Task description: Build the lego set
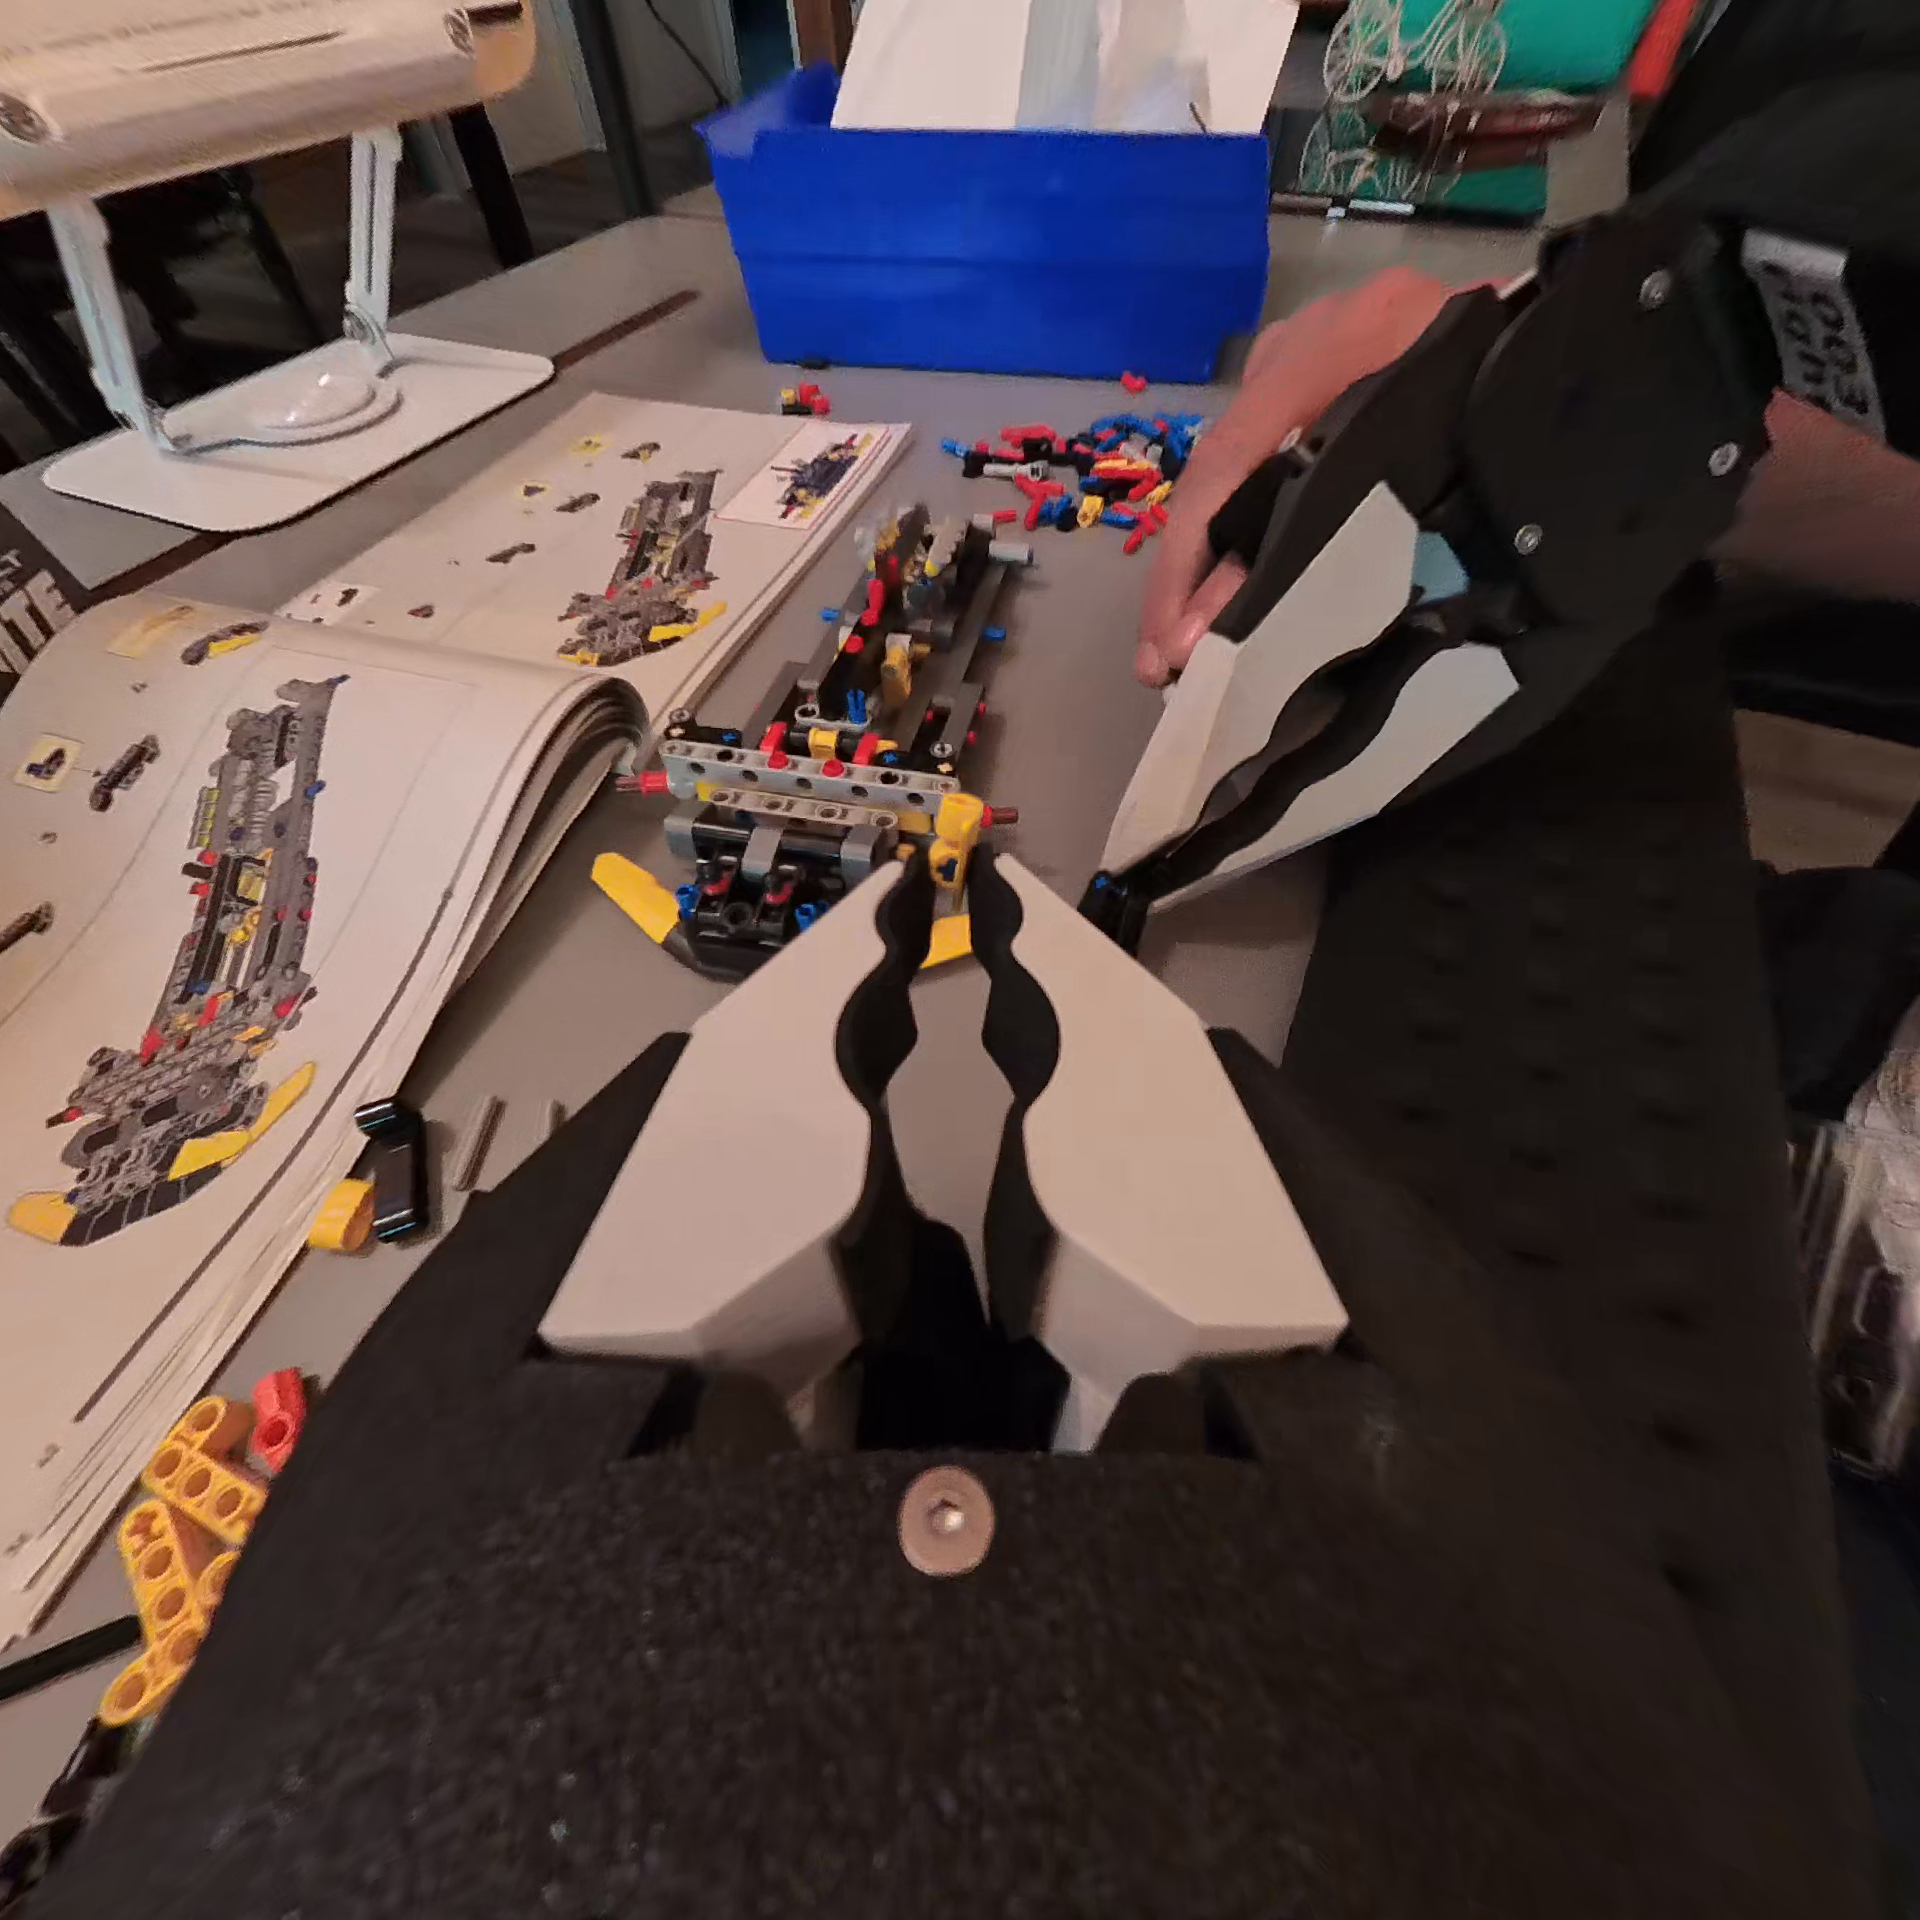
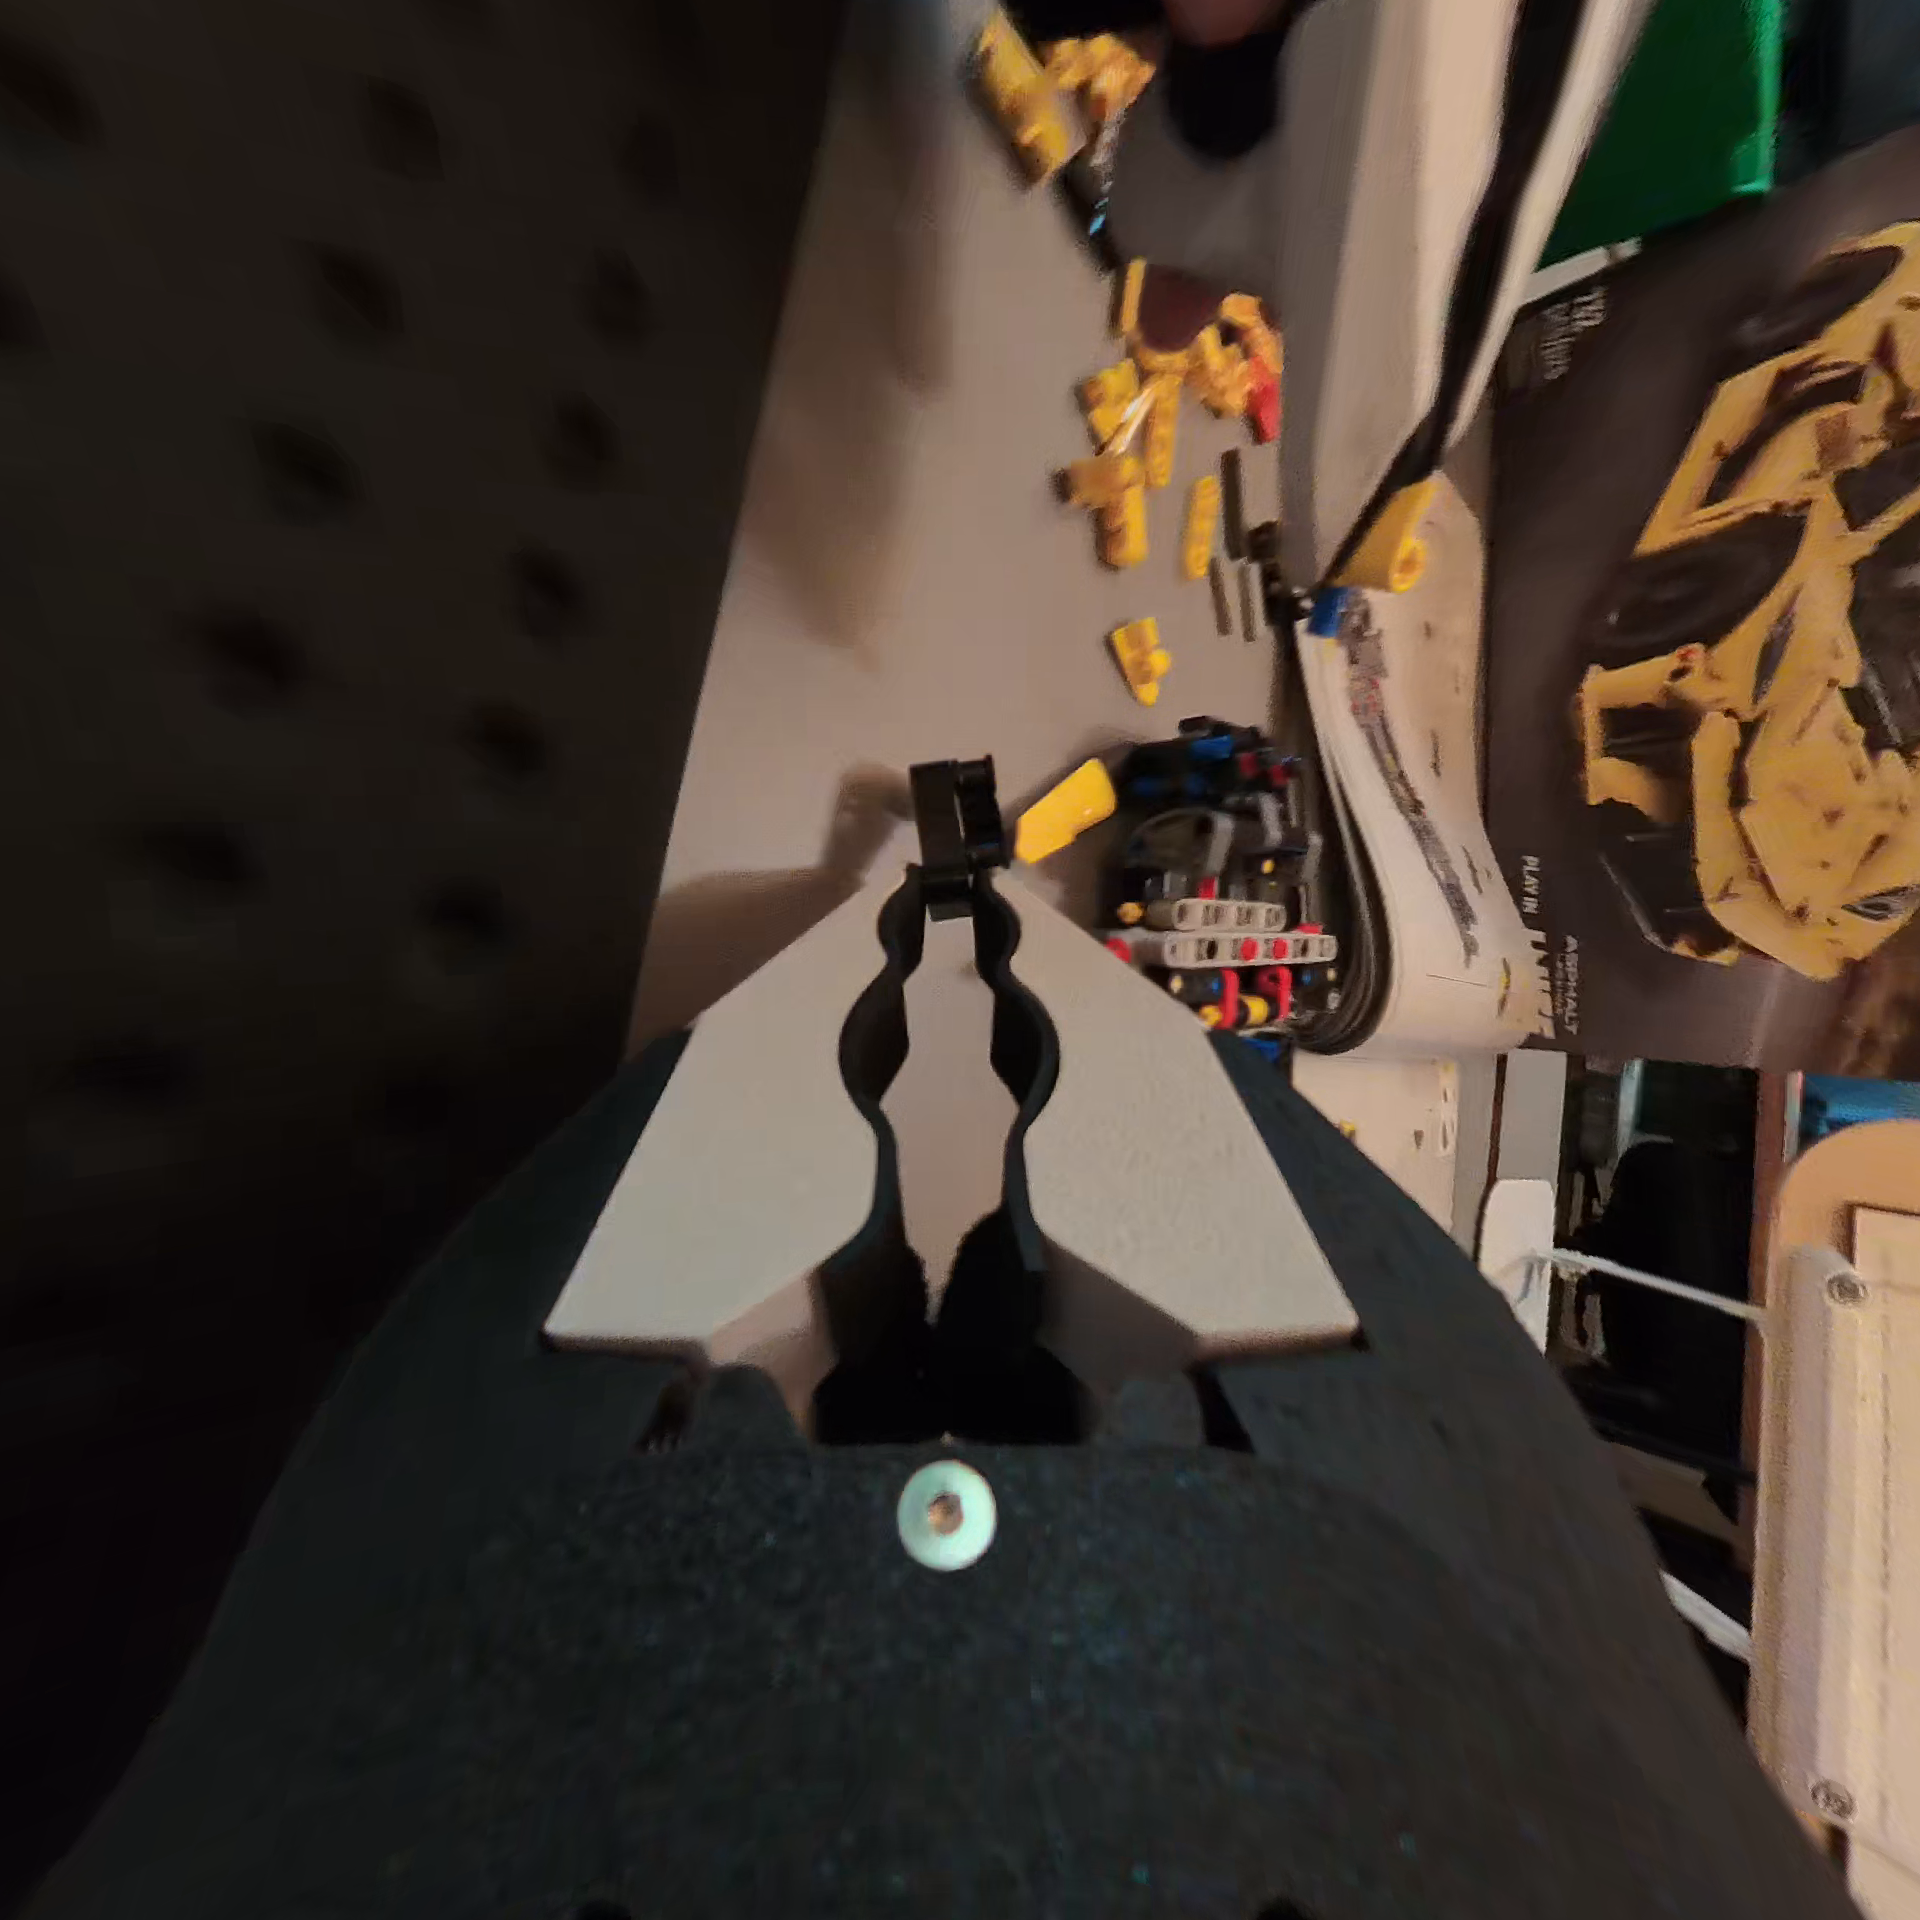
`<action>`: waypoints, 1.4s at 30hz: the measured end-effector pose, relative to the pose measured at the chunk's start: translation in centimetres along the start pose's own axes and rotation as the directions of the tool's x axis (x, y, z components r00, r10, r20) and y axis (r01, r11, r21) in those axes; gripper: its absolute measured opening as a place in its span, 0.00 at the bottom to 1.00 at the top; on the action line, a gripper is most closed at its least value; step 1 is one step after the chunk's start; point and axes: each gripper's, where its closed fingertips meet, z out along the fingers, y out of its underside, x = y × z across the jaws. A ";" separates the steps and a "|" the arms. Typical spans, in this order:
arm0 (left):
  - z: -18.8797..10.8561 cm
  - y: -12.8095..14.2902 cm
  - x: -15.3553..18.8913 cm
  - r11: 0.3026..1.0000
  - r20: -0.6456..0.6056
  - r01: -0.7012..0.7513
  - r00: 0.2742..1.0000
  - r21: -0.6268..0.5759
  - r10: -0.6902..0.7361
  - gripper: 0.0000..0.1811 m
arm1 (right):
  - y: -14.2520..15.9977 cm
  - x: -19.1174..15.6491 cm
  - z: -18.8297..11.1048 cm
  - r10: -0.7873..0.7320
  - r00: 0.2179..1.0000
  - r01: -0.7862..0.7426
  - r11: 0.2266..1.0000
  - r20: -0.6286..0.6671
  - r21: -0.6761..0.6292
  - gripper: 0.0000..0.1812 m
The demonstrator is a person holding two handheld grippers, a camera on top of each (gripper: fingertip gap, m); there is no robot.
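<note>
A partly built lego model, a long dark chassis with grey beams and yellow fins, lies mid-table, at 12 o'clock from the left gripper. That gripper's tips pinch a yellow connector on the model's near right corner. At 2 o'clock, the right gripper is clamped on a small black piece, held above the table. An open instruction booklet lies at 9 o'clock, loose pieces and a blue bin at 12.

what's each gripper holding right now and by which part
The right gripper pinches a small black lego piece by its lower end. The left gripper grips the yellow connector at the chassis corner.
</note>
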 end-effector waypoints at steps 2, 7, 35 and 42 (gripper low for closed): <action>0.5 0.2 0.0 1.000 0.010 -0.007 1.000 -0.018 0.007 0.03 | 0.6 -0.5 0.2 -0.071 0.997 0.071 0.997 0.005 0.010 0.05; 0.6 0.3 -0.1 1.000 0.019 0.008 1.000 -0.021 -0.008 0.03 | 0.4 -1.5 -0.5 -0.055 0.997 0.050 0.994 0.054 0.095 0.07; 0.7 0.8 0.8 0.996 0.017 -0.079 0.997 -0.036 0.079 0.03 | -1.4 -2.3 0.0 0.574 0.535 -0.633 0.759 0.619 -0.156 0.04; 0.8 0.9 0.8 0.996 0.019 -0.084 0.996 -0.042 0.085 0.03 | -1.8 -2.6 -0.2 0.493 0.643 -0.542 0.834 0.586 -0.108 0.05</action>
